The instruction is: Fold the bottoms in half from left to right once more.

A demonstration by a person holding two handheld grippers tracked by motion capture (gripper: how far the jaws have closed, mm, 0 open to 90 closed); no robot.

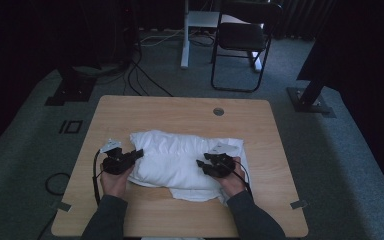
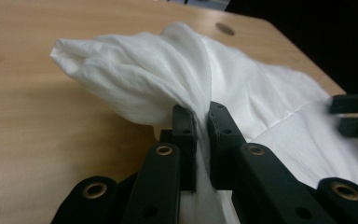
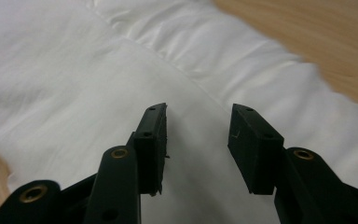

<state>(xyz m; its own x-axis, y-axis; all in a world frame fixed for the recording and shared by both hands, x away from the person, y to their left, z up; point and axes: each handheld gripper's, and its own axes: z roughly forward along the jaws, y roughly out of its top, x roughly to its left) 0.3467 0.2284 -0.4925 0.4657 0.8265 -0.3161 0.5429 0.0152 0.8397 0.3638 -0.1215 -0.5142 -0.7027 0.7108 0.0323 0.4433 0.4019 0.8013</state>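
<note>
A white cloth (image 1: 180, 157) lies bunched and partly folded in the middle of the wooden table (image 1: 180, 110). My left gripper (image 1: 134, 154) is at the cloth's left edge, shut on a gathered fold of the cloth (image 2: 168, 79), which rises off the wood in the left gripper view. My right gripper (image 1: 206, 160) hovers over the right part of the cloth (image 3: 121, 84); its jaws stand apart with nothing between them. The right gripper's fingers (image 2: 354, 114) appear at the right edge of the left gripper view.
A round cable hole (image 1: 218, 111) sits near the table's far edge. Beyond the table stand a black folding chair (image 1: 242, 40) and a white desk leg (image 1: 184, 35). Cables (image 1: 140, 75) trail over the grey carpet at the back left.
</note>
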